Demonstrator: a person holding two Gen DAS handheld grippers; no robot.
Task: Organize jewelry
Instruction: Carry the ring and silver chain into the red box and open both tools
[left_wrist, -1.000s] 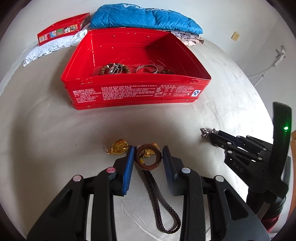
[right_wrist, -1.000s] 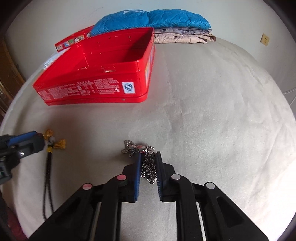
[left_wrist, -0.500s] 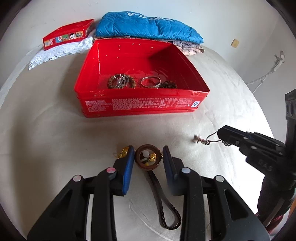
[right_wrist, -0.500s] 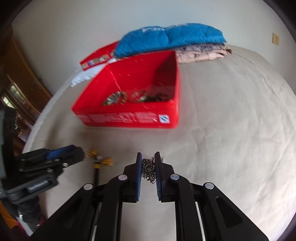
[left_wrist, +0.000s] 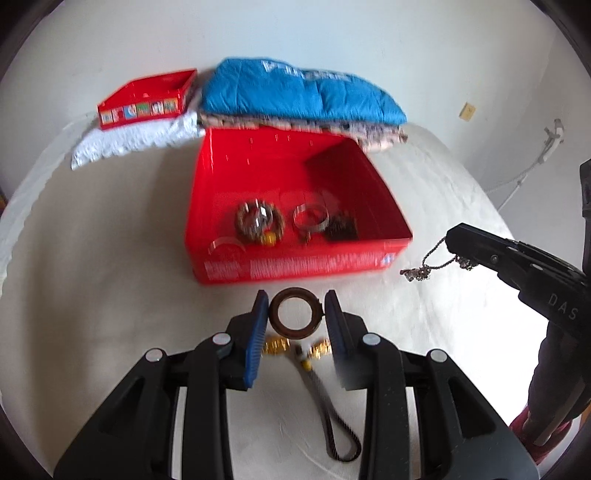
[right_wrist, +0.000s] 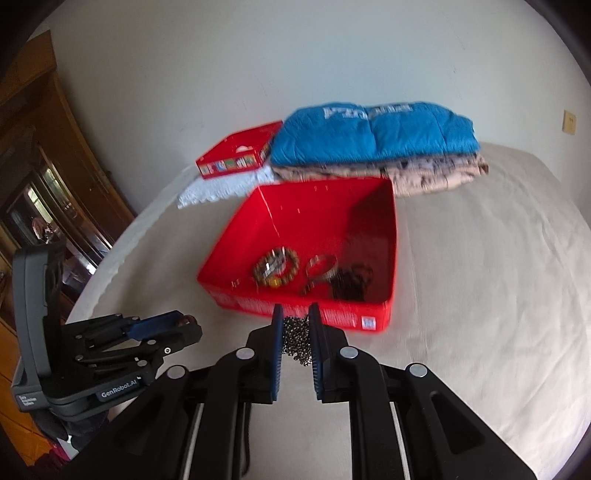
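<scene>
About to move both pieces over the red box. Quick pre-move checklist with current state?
1. Left gripper clamped on the brown ring pendant: ok, pads press both sides.
2. Pendant's dark cord clear of the bed: cannot tell, loop hangs low under the gripper.
3. Right gripper shut on the silver chain necklace: ok, chain bunched between the pads.
4. Chain's loose end free of the red box wall: ok, it dangles beside the box.
5. Box open: ok, no lid on.
6. Free floor inside: ok, bead bracelet and metal bangle lie near the front; rear is bare.
</scene>
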